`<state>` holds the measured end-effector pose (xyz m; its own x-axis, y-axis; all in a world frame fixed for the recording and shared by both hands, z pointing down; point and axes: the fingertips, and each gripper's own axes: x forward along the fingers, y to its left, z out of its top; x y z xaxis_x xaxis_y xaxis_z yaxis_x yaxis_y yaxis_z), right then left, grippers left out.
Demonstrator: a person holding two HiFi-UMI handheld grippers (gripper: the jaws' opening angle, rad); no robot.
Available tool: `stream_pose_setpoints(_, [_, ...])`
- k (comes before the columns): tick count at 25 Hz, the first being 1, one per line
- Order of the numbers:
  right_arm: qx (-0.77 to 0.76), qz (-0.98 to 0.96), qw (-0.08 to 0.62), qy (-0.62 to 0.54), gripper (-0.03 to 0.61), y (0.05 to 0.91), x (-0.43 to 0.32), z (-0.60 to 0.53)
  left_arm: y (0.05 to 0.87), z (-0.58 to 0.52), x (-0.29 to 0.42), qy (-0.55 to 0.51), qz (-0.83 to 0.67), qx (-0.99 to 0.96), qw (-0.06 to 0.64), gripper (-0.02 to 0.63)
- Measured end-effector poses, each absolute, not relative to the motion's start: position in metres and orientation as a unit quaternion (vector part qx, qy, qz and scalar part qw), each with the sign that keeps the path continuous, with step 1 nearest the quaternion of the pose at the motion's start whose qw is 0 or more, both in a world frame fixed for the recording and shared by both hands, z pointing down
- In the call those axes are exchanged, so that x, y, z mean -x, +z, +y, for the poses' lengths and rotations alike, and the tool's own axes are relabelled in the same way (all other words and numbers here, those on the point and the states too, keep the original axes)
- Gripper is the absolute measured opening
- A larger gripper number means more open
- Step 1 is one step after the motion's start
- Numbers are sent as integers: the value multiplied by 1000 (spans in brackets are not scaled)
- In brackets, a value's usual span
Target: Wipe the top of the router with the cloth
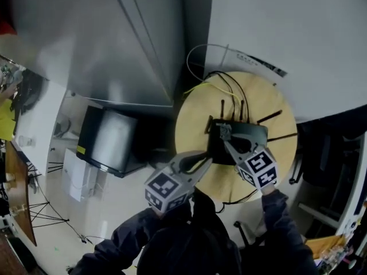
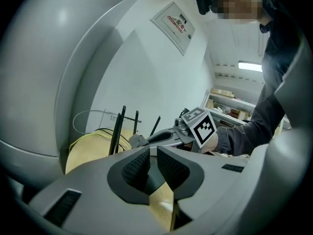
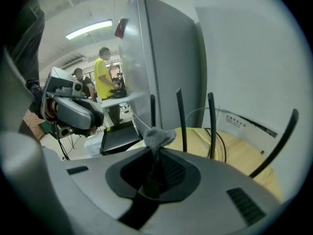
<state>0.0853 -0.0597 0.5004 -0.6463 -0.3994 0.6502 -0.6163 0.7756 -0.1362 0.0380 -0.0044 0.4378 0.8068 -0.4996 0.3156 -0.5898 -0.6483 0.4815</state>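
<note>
**One cloth held over one router**

The single grey cloth point(image 3: 157, 136) was pinched between the jaws of the right gripper point(image 3: 157, 154), bunched above the pads. It sat over the left rear part of the one black router point(image 1: 255, 133), which lay on a round wooden table point(image 1: 192, 116). Whether the cloth touched the router's top could not be told. Four antennas point(image 3: 181, 119) stood up behind the cloth in the right gripper view. One yellow cable point(image 1: 200, 86) ran across the table behind the router. The left gripper point(image 2: 152, 153) was low at the router's left side, its two jaws a narrow gap apart with nothing between them. Two people stood in the background of the right gripper view.
</note>
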Motion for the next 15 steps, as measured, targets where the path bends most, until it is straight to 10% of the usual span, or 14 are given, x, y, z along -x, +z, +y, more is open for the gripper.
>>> stream_pose_setpoints(15, [-200,-842,491,100,64,600,-63,-101,469,-21,-27,84,-283,-900,320,31])
